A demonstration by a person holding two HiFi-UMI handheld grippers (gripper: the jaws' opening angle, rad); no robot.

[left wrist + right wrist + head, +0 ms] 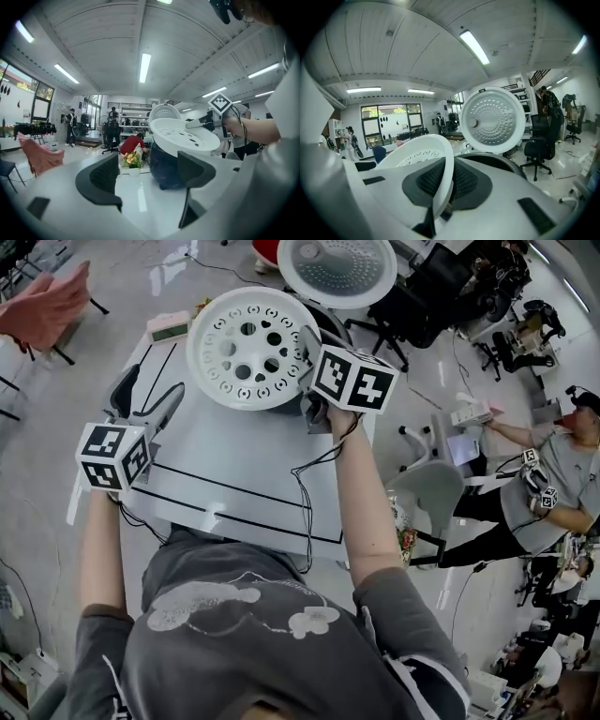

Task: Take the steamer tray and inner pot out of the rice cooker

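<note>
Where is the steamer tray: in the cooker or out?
Out: the right gripper grips the steamer tray by its rim, holding it tilted above the rice cooker.

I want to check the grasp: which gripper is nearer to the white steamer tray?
Right. The right gripper is shut on the rim of the steamer tray; the left gripper, open, is apart from it over the table.

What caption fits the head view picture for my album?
Right gripper holds the white steamer tray by its rim over the open rice cooker; left gripper waits open over the table.
</note>
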